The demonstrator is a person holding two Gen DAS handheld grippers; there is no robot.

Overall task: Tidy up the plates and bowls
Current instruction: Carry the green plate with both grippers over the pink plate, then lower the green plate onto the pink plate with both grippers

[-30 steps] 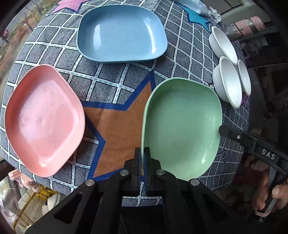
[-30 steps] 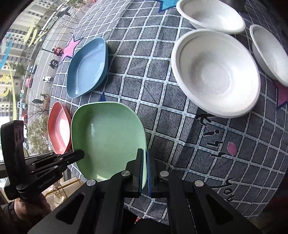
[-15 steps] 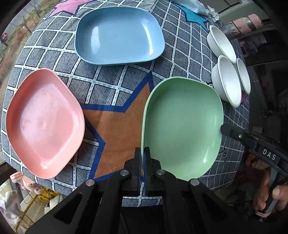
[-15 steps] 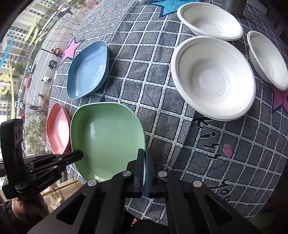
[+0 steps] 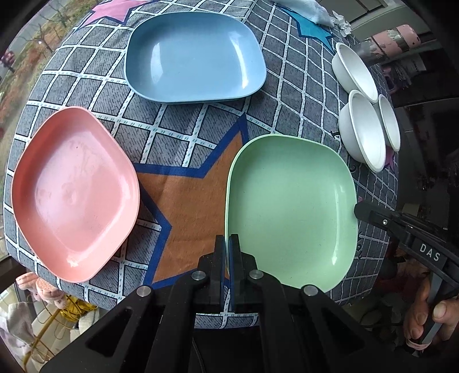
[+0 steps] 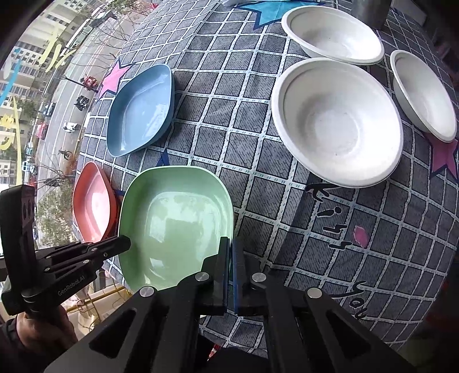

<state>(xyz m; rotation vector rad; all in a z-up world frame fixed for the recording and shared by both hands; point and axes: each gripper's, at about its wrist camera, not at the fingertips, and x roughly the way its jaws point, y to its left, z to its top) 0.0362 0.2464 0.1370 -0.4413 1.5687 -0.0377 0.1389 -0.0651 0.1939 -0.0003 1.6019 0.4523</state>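
A green plate (image 5: 289,206) lies at the table's near edge; it also shows in the right wrist view (image 6: 178,223). My left gripper (image 5: 228,244) is shut on its near-left rim. My right gripper (image 6: 231,246) is shut on its near-right rim. A pink plate (image 5: 74,186) lies to the left and a blue plate (image 5: 195,57) lies behind. Three white bowls (image 6: 338,120) sit to the right, also in the left wrist view (image 5: 364,129).
The table wears a grey checked cloth with stars (image 5: 186,198). Its near edge drops off just below both grippers. A pink-wrapped cylinder (image 5: 393,43) and a crumpled cloth (image 5: 309,14) lie at the far right.
Both grippers stay shut on the green plate. Both views have pulled back and up slightly, so the plates and bowls sit lower in frame.
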